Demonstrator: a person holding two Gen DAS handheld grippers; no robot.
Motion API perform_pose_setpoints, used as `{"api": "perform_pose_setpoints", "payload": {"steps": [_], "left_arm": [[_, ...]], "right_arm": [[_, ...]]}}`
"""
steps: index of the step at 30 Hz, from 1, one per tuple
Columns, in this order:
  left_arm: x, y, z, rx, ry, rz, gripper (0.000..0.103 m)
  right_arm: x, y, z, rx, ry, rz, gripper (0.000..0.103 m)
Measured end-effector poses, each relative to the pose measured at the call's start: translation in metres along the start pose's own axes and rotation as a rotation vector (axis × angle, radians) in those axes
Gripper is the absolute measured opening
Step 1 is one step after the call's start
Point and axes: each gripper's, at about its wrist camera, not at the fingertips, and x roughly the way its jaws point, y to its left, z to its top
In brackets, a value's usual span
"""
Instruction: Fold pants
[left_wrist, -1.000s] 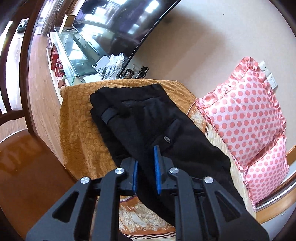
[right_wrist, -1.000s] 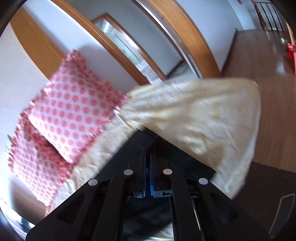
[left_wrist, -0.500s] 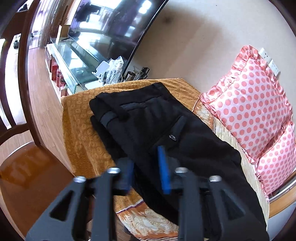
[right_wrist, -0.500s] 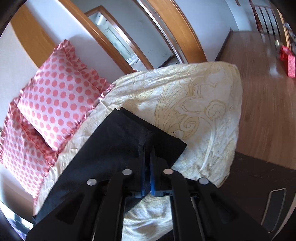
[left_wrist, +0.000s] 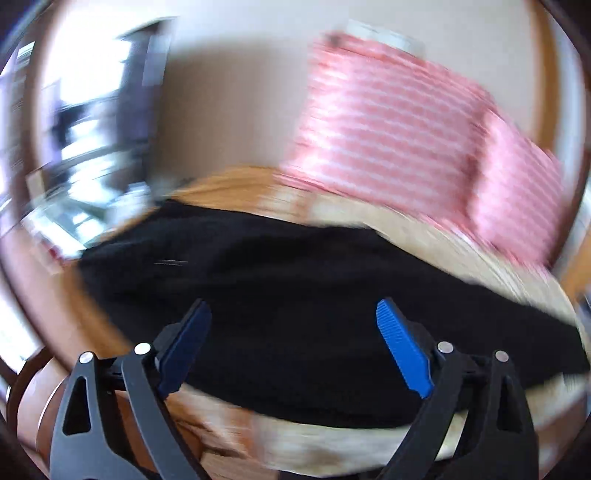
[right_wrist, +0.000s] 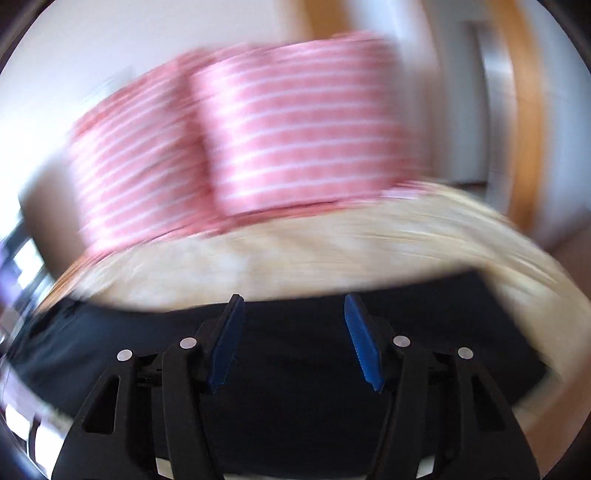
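Black pants (left_wrist: 280, 280) lie flat across a cream and orange patterned cloth (left_wrist: 424, 236). Both views are heavily motion-blurred. My left gripper (left_wrist: 293, 314) is wide open and empty, above the near side of the pants. In the right wrist view the pants (right_wrist: 295, 350) fill the lower part of the frame. My right gripper (right_wrist: 293, 306) is open and empty over them, near their far edge.
Two pink polka-dot pillows (left_wrist: 399, 129) lean against the wall behind the cloth; they also show in the right wrist view (right_wrist: 280, 122). A wooden door frame (right_wrist: 517, 110) stands at the right. A dark screen and glass cabinet (left_wrist: 85, 147) are at the left.
Both grippers have opened: the left from nearly closed, the right from shut. Both cameras have swung fast toward the pillows, blurring the views. The pants lie released on the cloth.
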Motion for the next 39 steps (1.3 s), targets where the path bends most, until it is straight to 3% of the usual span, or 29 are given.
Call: {"api": "perform_pose_setpoints", "payload": {"steps": [3,5,7,12,16,20,21,22,24,26,29,32,35,37,39], "left_arm": [[0.019,-0.048,-0.015,0.153,0.038,-0.101,0.092],[0.025,-0.069,-0.025,0.23,0.041,-0.124,0.092],[0.031,-0.083,-0.037,0.301,0.043,-0.137,0.092],[0.046,-0.079,-0.053,0.271,0.114,-0.174,0.093],[0.045,-0.078,-0.061,0.284,0.092,-0.192,0.095],[0.046,-0.078,-0.062,0.282,0.076,-0.213,0.098],[0.045,-0.08,-0.063,0.286,0.072,-0.215,0.099],[0.045,-0.082,-0.063,0.289,0.07,-0.216,0.101],[0.045,-0.083,-0.064,0.296,0.066,-0.213,0.101],[0.044,-0.083,-0.064,0.293,0.064,-0.216,0.101],[0.044,-0.083,-0.064,0.295,0.062,-0.215,0.101],[0.044,-0.084,-0.065,0.299,0.058,-0.21,0.101],[0.044,-0.084,-0.064,0.3,0.059,-0.21,0.101],[0.044,-0.084,-0.064,0.301,0.06,-0.21,0.101],[0.044,-0.083,-0.064,0.302,0.061,-0.212,0.101]], "right_arm": [[0.06,0.083,0.022,-0.194,0.101,0.207,0.052],[0.097,0.134,0.029,-0.321,0.147,0.255,0.044],[0.123,0.167,0.032,-0.372,0.192,0.301,0.037],[0.181,0.223,0.028,-0.474,0.328,0.379,0.036],[0.196,0.24,0.01,-0.563,0.407,0.373,0.036],[0.198,0.238,0.0,-0.59,0.427,0.377,0.035],[0.199,0.235,0.001,-0.571,0.44,0.394,0.03],[0.201,0.235,0.002,-0.556,0.451,0.42,0.013],[0.198,0.24,0.0,-0.592,0.438,0.394,0.003],[0.195,0.246,0.001,-0.644,0.393,0.342,0.001],[0.202,0.247,0.013,-0.622,0.35,0.308,0.001],[0.211,0.251,0.009,-0.649,0.374,0.295,0.001],[0.207,0.246,0.007,-0.671,0.355,0.268,0.007],[0.201,0.231,0.014,-0.63,0.336,0.202,0.047],[0.178,0.198,0.022,-0.565,0.26,0.106,0.064]]}}
